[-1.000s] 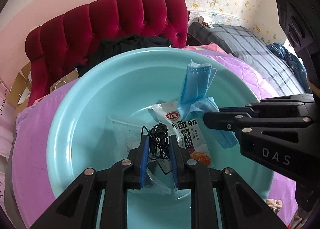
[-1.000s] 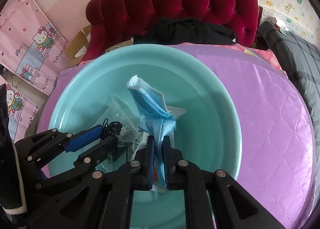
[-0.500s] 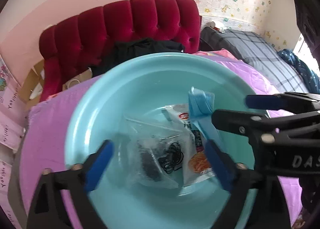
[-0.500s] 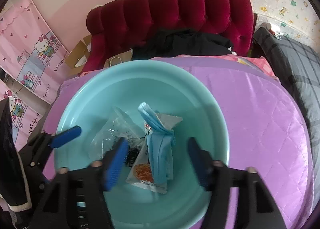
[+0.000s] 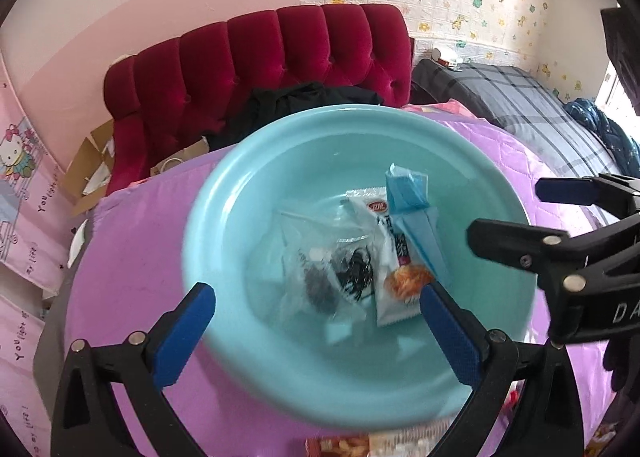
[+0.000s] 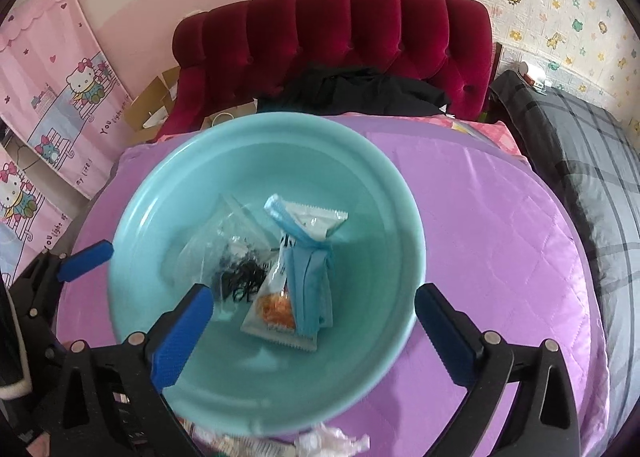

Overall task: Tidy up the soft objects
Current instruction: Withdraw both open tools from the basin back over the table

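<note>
A teal basin point(image 5: 224, 217) point(image 6: 384, 177) sits on the purple bedspread. Inside lie a blue face mask point(image 5: 416, 217) point(image 6: 310, 285), a white snack packet point(image 5: 394, 289) point(image 6: 276, 313), a black coiled cord point(image 5: 354, 271) point(image 6: 240, 281) and a clear plastic bag point(image 5: 308, 257) point(image 6: 224, 229). The mask rests on the packet. My left gripper point(image 5: 316, 325) is open and empty above the basin's near side. My right gripper point(image 6: 310, 325) is open and empty above the basin; it also shows at the right of the left wrist view point(image 5: 520, 213).
A red tufted headboard point(image 6: 332, 29) with black clothing point(image 6: 356, 93) stands behind the bed. A plaid grey blanket point(image 6: 592, 161) lies at the right. More packets point(image 5: 380, 443) and crumpled plastic point(image 6: 332, 439) lie by the basin's near rim. Cardboard boxes point(image 5: 92, 173) stand at the left.
Both grippers opened: the left let go of the black cord, the right let go of the blue mask. Both objects now lie in the basin, and both grippers pulled back and up.
</note>
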The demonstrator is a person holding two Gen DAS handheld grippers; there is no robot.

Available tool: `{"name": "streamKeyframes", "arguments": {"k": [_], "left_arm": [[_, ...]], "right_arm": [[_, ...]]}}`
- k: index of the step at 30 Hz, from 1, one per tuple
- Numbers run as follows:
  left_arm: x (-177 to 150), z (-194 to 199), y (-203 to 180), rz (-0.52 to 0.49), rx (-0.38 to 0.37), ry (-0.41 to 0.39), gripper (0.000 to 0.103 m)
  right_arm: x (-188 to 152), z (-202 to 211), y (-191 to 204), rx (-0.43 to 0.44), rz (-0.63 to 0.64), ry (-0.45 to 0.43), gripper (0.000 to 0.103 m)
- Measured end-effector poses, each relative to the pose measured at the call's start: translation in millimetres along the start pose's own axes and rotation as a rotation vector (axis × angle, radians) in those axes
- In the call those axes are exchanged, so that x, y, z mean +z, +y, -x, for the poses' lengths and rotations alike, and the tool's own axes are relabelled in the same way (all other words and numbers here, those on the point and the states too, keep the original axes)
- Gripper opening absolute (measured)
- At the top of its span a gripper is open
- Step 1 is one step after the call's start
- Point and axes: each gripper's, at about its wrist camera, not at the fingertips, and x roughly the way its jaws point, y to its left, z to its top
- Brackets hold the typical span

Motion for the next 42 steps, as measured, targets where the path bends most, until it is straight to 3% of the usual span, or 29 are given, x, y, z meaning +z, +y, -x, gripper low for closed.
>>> {"name": "streamKeyframes", "arguments": {"k": [14, 24, 42], "left_arm": [[-50.0, 56.4, 10.6, 0.068, 0.043, 0.000, 0.103], [-90.7, 81.9, 4.5, 0.109, 0.033, 0.008, 0.103], [-160.2, 90.1, -20.9, 0.113, 0.024, 0.073, 0.103]], "right_arm": [[-45.0, 48.8, 0.7, -0.035, 0.019, 0.024, 0.103], [-85.5, 73.4, 0.9, -0.039, 0.033, 0.026, 0.103], [-160.1, 76.0, -13.1, -0.060, 0.031, 0.088, 0.103]]}}
